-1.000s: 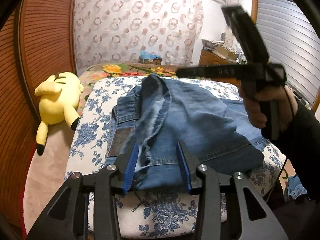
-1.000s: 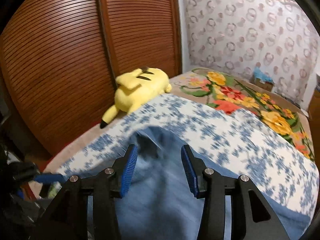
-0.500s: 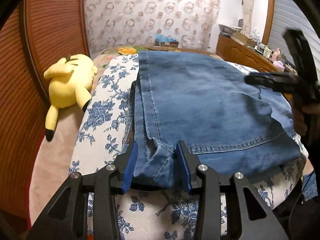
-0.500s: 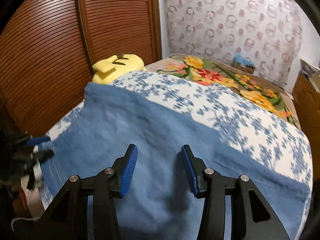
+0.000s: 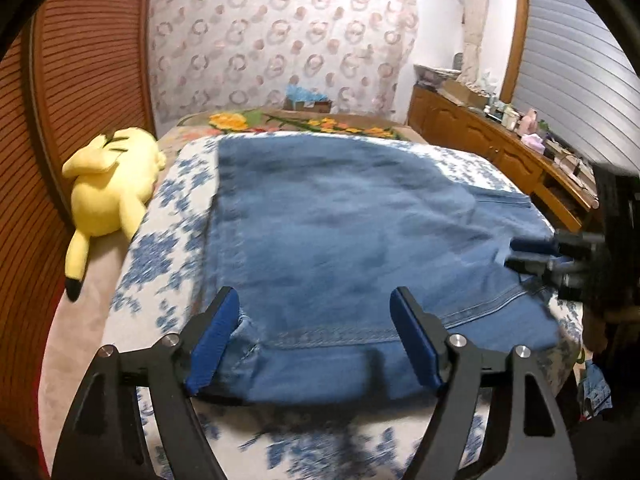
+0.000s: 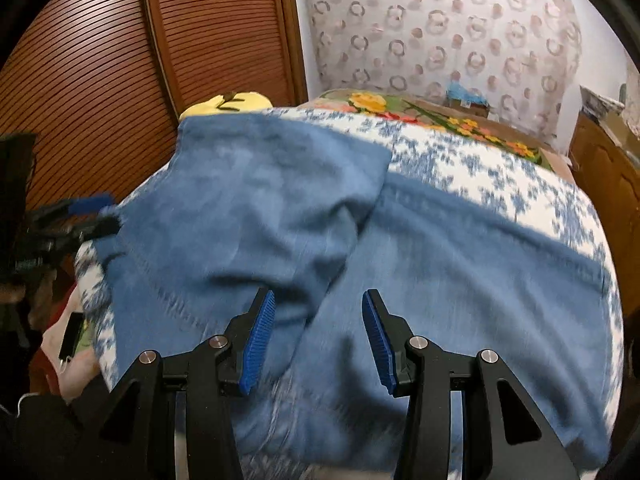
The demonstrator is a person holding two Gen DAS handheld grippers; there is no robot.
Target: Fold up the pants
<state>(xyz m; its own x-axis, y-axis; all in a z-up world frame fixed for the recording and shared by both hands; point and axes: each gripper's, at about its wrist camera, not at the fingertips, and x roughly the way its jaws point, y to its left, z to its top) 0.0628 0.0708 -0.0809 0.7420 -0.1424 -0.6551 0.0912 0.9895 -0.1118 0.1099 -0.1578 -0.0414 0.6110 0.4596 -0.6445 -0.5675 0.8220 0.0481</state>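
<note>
Our left gripper [image 5: 314, 344] has just been opening, its blue pads now standing apart on either side of the hem of the jeans [image 5: 340, 232], which lie folded over on the blue-flowered cushion [image 5: 160, 248] directly ahead of it. Our right gripper [image 6: 318, 334] hangs half apart over the denim with nothing clamped between its pads. We judge the upper layer could slide or spring back off the lower one if our withdrawing pads drag the freed hem.

The jeans [image 5: 340, 240] are matt, faded blue denim with stitched hems, lying on a soft floral-print cotton bedspread [image 5: 168, 248] beside a fuzzy yellow plush toy [image 5: 108, 188], with glossy slatted wooden doors [image 6: 100, 80] and a varnished wood dresser [image 5: 492, 148] behind.
</note>
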